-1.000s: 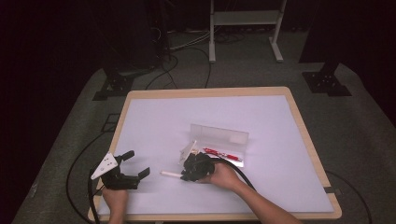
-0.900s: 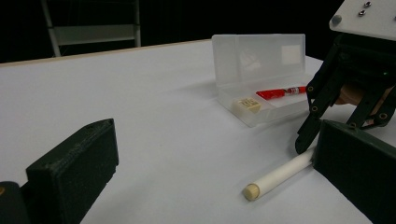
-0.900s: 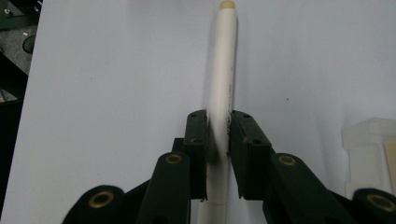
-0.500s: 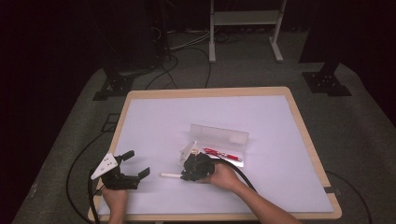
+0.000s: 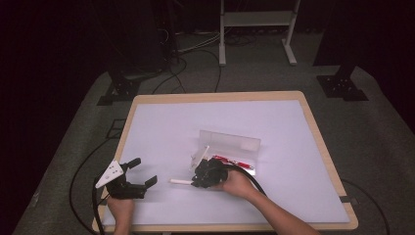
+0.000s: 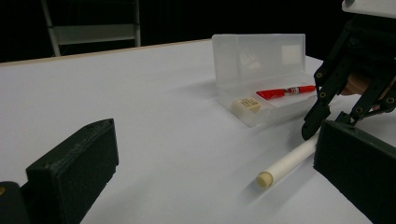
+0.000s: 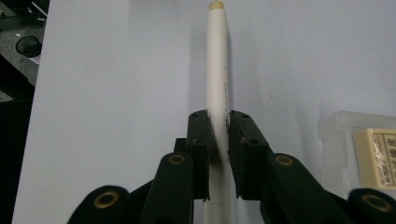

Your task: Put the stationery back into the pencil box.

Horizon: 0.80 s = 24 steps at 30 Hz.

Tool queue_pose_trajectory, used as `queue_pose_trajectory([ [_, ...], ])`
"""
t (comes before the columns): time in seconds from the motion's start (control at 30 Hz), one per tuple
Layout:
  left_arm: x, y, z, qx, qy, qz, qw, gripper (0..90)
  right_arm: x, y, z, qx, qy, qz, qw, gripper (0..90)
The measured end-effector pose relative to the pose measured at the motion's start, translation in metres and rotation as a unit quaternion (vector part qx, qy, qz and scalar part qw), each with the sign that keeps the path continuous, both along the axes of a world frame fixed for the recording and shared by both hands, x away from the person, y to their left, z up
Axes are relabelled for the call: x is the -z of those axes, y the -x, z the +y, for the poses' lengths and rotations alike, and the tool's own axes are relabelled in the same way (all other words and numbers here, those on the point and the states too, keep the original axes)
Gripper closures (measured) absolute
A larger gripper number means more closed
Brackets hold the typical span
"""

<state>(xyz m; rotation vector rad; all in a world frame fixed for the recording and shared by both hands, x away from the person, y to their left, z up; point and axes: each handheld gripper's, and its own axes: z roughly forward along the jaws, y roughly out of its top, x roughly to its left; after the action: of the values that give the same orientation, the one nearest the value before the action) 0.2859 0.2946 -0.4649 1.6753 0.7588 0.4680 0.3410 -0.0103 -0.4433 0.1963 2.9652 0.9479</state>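
White pen, long, slim and plastic with a tan end cap, is your workpiece, but take the scene from the biggest piece down. Your table, a wide white sheet inside a pale wooden rim, carries everything. At its centre, at about one o'clock from your right hand, stands the clear plastic pencil case, its lid propped upright; in the tray lie a red pen and a small cream eraser.

The white pen lies flat on the sheet just at seven o'clock from the case, its capped tip pointing toward nine o'clock, at your left gripper. That gripper hovers near the table's seven o'clock corner with its two black jaws spread wide and nothing between them.

Your right gripper is where the change is: its jaws have just been closing, and the right gripper view shows the pads now pinching the pen's barrel from both sides, near the end away from the cap. The pen itself lies where it lay a second ago, so this is a fresh grip, not yet a lift.

That looks like the pick-up completed, with the carry to the open case probably next. Since you hold it near one end, the long capped end may droop or swing when you raise it; lift slowly and keep it level.
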Motion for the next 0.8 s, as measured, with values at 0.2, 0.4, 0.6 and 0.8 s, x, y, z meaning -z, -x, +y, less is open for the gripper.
queue_pose_trajectory([
  [0.2, 0.000, 0.000, 0.000, 0.000, -0.001, 0.000, 1.0000, 0.0, -0.008, -0.002, -0.007, 0.004, -0.005, -0.007, 1.0000, 77.9],
  [0.4, 0.000, 0.000, 0.000, 0.000, -0.001, 0.000, 1.0000, 0.0, -0.014, -0.003, -0.014, 0.008, -0.004, -0.012, 0.9999, 77.9],
  [0.6, 0.000, 0.000, 0.000, 0.000, -0.002, 0.000, 1.0000, 0.0, -0.020, -0.004, -0.022, 0.017, -0.005, -0.015, 0.9997, 77.9],
  [0.8, 0.000, 0.000, 0.000, -0.001, -0.002, 0.000, 1.0000, 0.0, -0.026, -0.006, -0.032, 0.025, -0.007, -0.020, 0.9995, 77.9],
])
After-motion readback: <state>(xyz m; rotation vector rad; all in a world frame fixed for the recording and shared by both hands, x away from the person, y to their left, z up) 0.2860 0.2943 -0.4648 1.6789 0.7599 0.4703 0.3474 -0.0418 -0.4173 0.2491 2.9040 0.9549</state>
